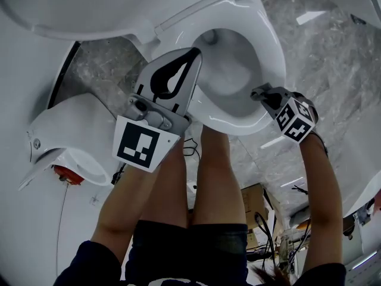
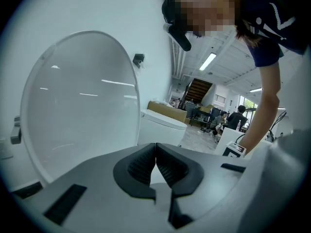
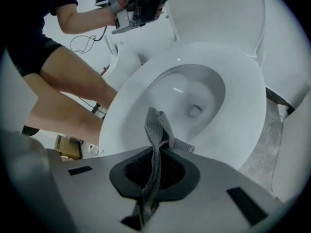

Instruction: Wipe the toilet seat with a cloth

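I see my left gripper (image 2: 155, 148) with its jaws pressed together, nothing between them. Left of it stands the upright toilet lid (image 2: 82, 101). To its right, a person's arm (image 2: 266, 106) reaches down.

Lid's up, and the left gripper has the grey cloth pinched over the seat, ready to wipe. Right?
Not quite. The right gripper pinches the grey cloth, as the right gripper view shows; the left gripper is shut on nothing. The lid is up and the cloth is over the seat.
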